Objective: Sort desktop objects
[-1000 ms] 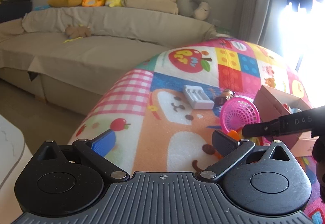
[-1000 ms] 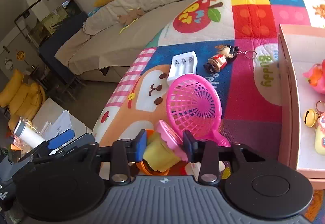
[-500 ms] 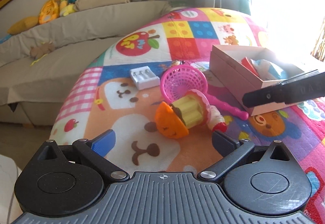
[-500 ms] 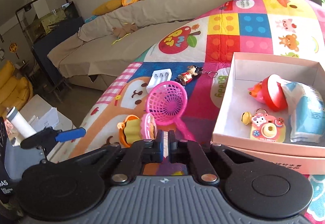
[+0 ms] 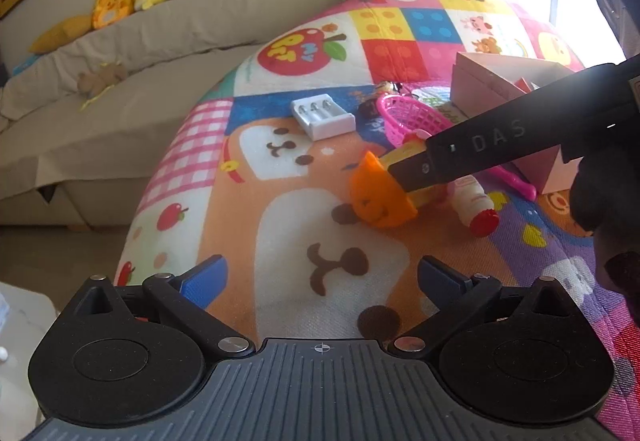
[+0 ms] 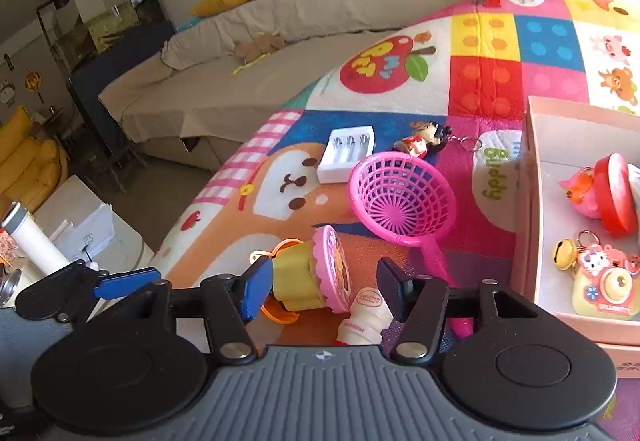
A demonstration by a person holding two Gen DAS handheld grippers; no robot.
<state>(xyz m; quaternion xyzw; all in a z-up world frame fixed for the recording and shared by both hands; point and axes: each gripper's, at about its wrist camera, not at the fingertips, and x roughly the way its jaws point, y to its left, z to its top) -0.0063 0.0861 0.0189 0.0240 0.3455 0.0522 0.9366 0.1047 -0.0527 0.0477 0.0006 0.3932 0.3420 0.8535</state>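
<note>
Right tongs (image 6: 320,287) spread wide, straddling the yellow-and-pink toy cup (image 6: 310,275) lying on its side on the patterned mat (image 6: 480,81); blue left pad at the cup's yellow body, contact uncertain; right pad clear of it, above the small white bottle (image 6: 366,315). Left tongs (image 5: 320,277) wide open, holding nothing, over the mat short of the toys. Pink strainer (image 6: 402,197) just beyond the cup, beside the pink box (image 6: 528,201).

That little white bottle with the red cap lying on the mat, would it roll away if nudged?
Probably: the bottle lies on its side and looks round. It seems small, light plastic, so a nudge might spin it. The soft mat may slow it.
</note>
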